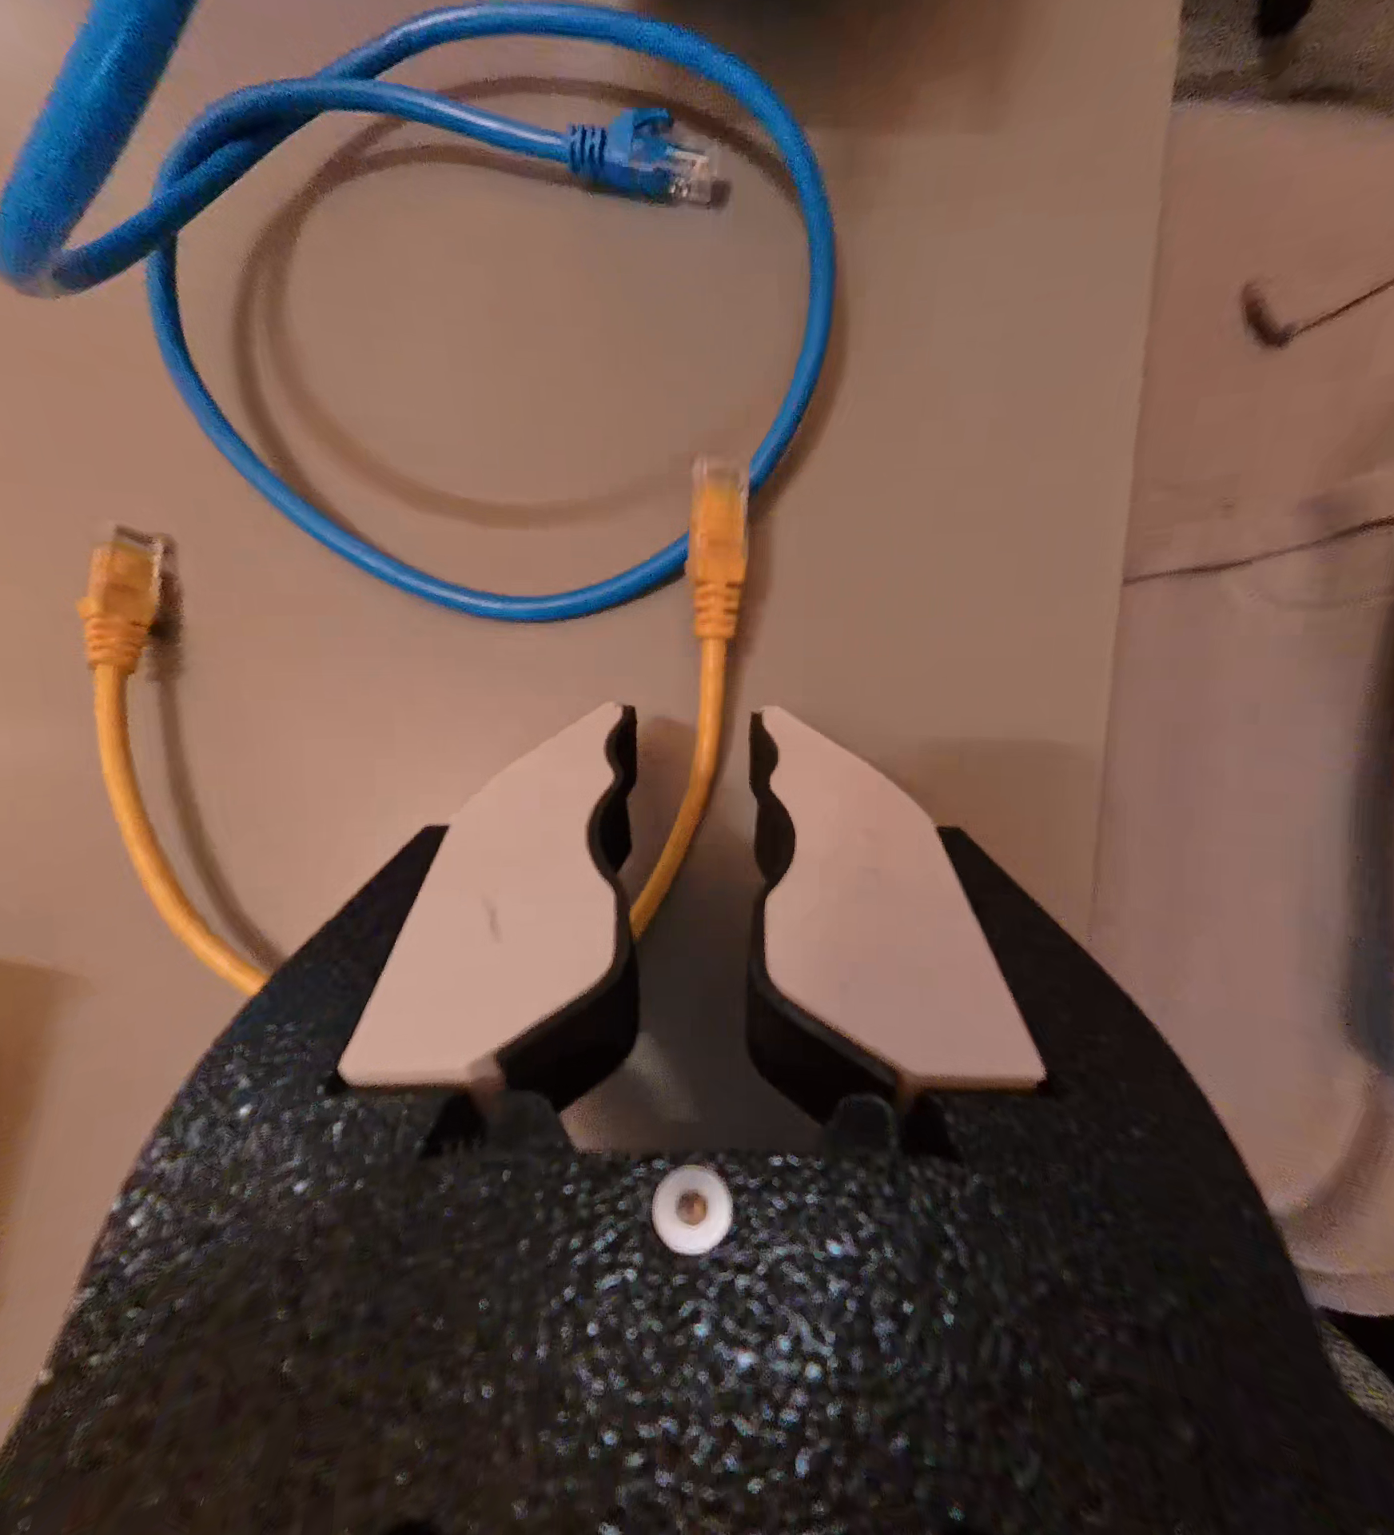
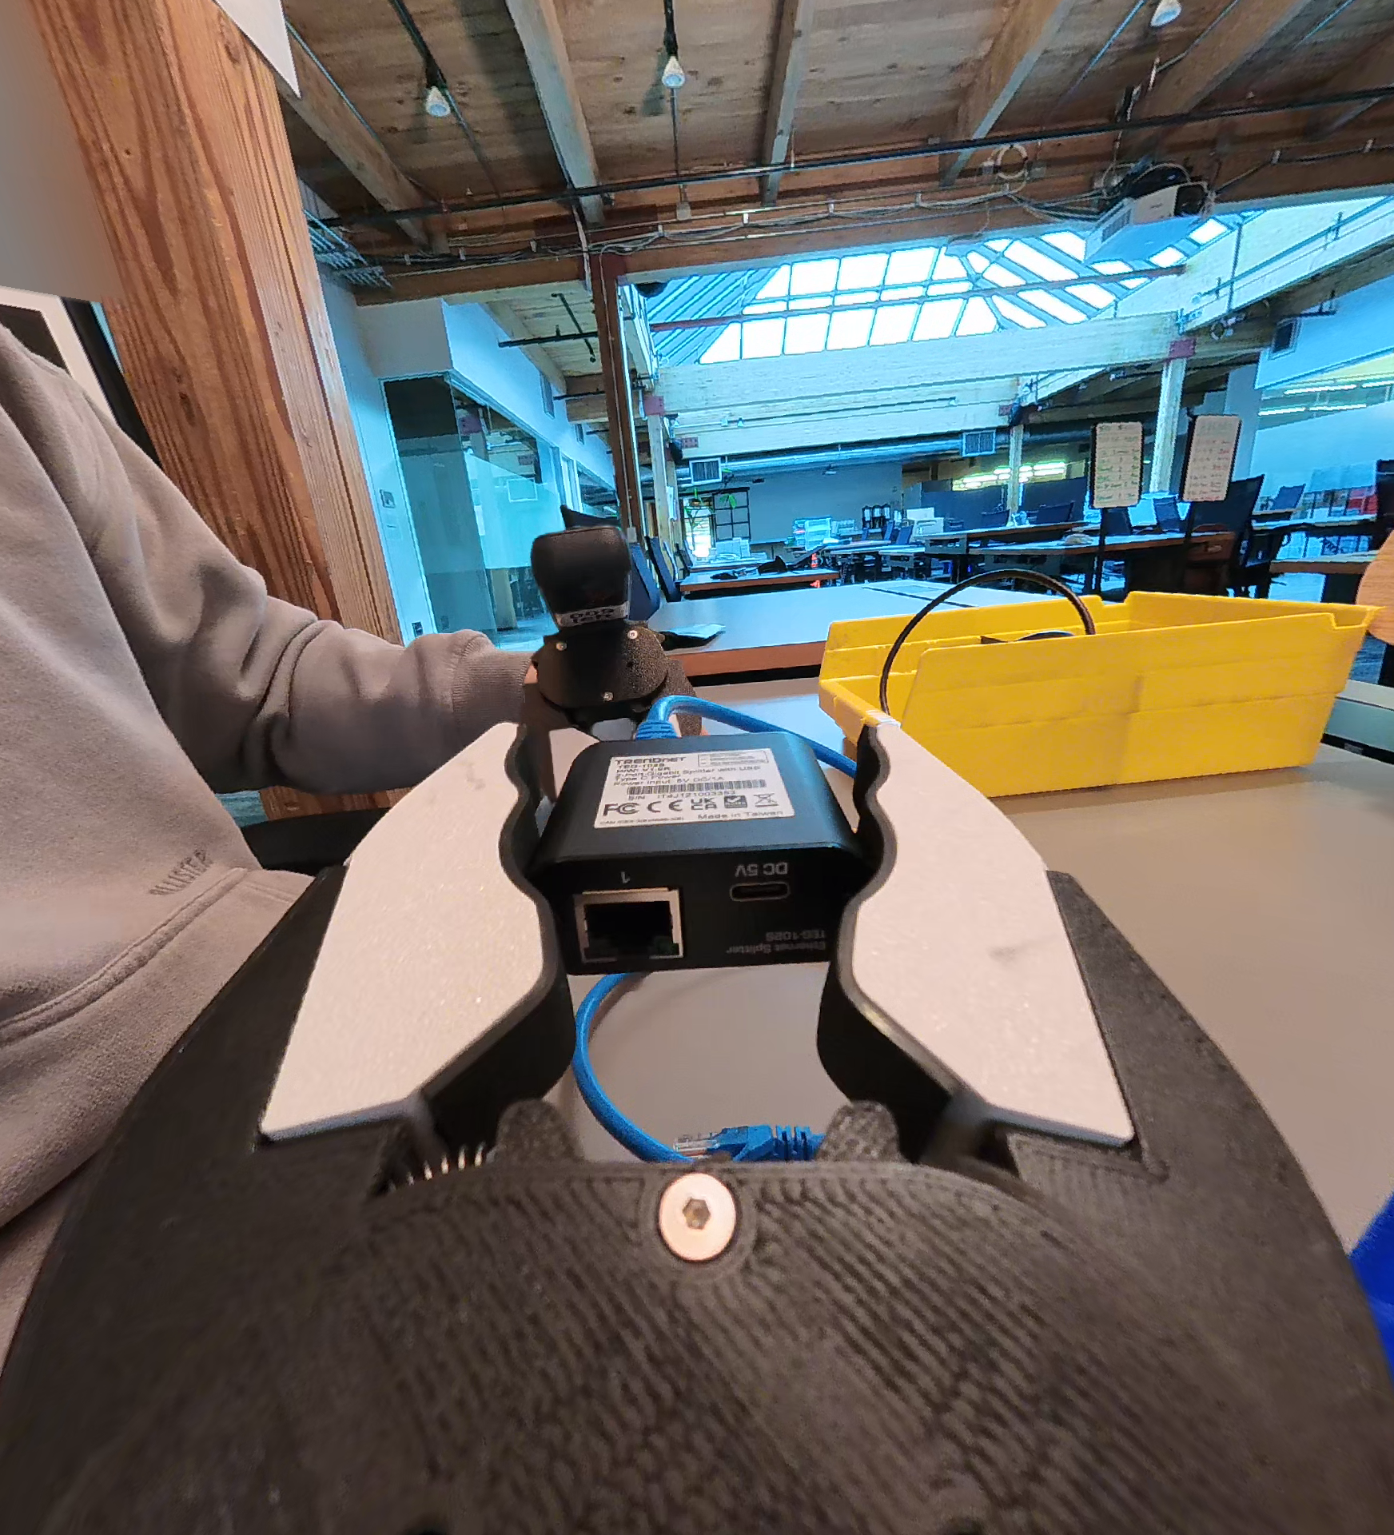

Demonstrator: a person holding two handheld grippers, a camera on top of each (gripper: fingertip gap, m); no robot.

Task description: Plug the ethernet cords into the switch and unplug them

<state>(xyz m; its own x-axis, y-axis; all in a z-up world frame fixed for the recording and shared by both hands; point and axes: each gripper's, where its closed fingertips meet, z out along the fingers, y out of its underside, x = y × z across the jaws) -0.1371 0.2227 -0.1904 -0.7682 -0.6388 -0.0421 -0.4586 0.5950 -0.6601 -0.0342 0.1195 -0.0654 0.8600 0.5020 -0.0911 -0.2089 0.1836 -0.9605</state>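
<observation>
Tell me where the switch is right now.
In the right wrist view, the black switch sits clamped between the right claw fingers, above the table, with the yellow bin behind to its right.

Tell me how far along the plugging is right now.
Done: the blue ethernet cord seems to enter the far side of the small black plastic switch box, but the joint is hidden. In hand: the right gripper clamps the box, and the open left gripper straddles the short yellow ethernet cord. Left: the near port is empty, and the yellow plugs lie free.
</observation>
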